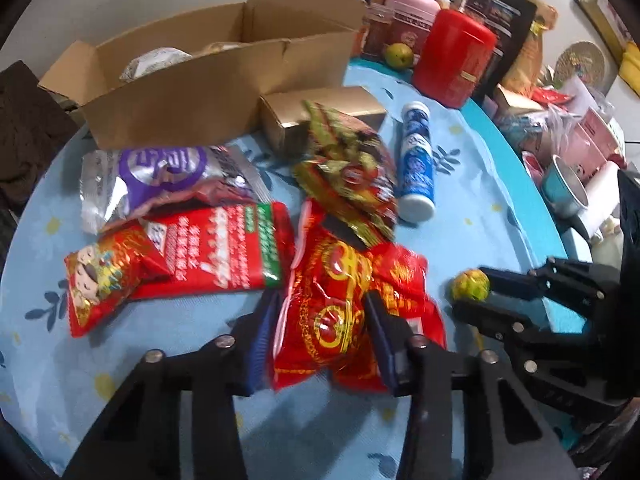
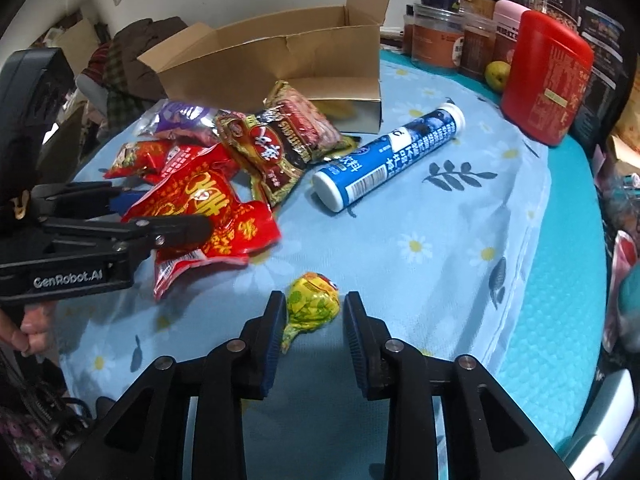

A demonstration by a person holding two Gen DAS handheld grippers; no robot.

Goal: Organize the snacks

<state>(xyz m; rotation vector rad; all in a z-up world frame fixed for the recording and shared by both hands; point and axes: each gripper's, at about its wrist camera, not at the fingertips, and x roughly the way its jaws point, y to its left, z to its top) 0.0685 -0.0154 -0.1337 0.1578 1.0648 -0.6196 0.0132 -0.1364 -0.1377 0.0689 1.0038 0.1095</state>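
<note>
Floral blue tablecloth (image 2: 460, 240) covers the table; open cardboard box (image 1: 208, 92) at twelve o'clock; red snack bag (image 1: 344, 304) pinched between the left gripper (image 1: 320, 332) pads at six; right gripper (image 2: 310, 336) narrowly parted around a yellow lollipop (image 2: 314, 300), contact unclear.

left claw (image 1: 320, 328) gripping red snack packet (image 1: 344, 308), blue tablecloth (image 1: 480, 216)

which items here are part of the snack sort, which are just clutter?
Job:
- red snack packet, pinched in left gripper
- yellow wrapped candy, between right gripper pads
- purple packet
- dark gold-edged packet
- open cardboard box

Lying about:
- red canister
- blue tube
- green fruit
- jars
</note>
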